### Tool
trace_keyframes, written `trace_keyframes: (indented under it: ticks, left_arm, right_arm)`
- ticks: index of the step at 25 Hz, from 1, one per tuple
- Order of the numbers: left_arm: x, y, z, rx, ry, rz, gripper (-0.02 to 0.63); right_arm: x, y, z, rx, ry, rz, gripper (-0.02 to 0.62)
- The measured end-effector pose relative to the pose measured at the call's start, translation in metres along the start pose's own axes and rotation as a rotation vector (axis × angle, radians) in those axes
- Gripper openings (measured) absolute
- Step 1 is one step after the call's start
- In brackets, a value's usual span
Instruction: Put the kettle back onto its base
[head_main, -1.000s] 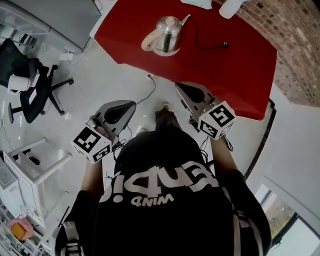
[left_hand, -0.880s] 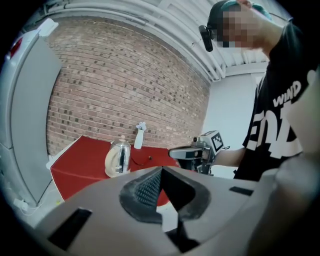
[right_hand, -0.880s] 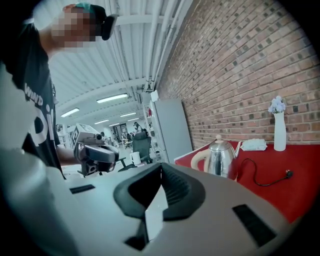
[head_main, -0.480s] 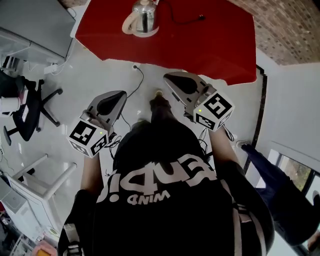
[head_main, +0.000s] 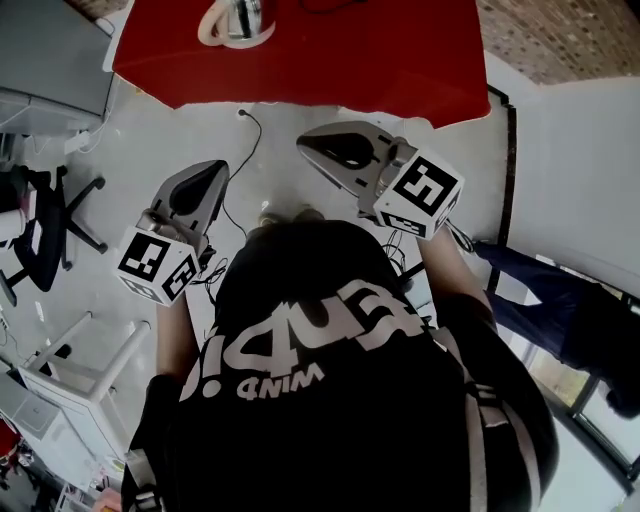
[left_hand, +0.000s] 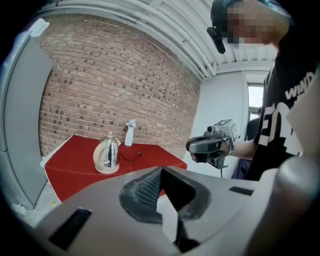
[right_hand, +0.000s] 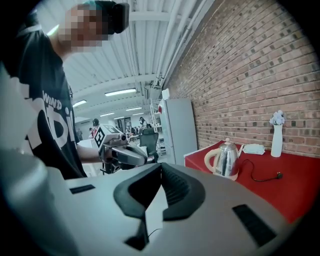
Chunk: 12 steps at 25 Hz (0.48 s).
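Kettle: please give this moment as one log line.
kettle: on base, red table | left gripper: shut, empty | right gripper: shut, empty

We look along our right gripper (right_hand: 161, 165), its 2 jaws closed tip to tip. At 3 o'clock from the tips, well apart, a steel kettle (right_hand: 227, 160) stands upright on its cream base (right_hand: 225, 176) on a red table (right_hand: 280, 196). A black cord (right_hand: 260, 180) runs on toward 3 o'clock. A white vase (right_hand: 276, 137) stands at 2 o'clock by the brick wall (right_hand: 260, 65). At 9 o'clock hangs the left gripper (right_hand: 140, 157).
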<state>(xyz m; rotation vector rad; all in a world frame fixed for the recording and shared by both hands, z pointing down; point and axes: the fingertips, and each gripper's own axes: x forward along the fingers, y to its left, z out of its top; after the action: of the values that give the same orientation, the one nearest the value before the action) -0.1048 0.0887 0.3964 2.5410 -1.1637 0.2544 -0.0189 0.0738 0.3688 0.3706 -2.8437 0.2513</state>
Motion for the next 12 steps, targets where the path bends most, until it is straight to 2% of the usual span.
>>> trace_keyframes:
  ticks: [12]
  left_arm:
    - [0.024, -0.039, -0.002, 0.023, 0.007, 0.016, 0.008]
  right_arm:
    - [-0.04, 0.001, -0.015, -0.004, -0.011, 0.019, 0.023]
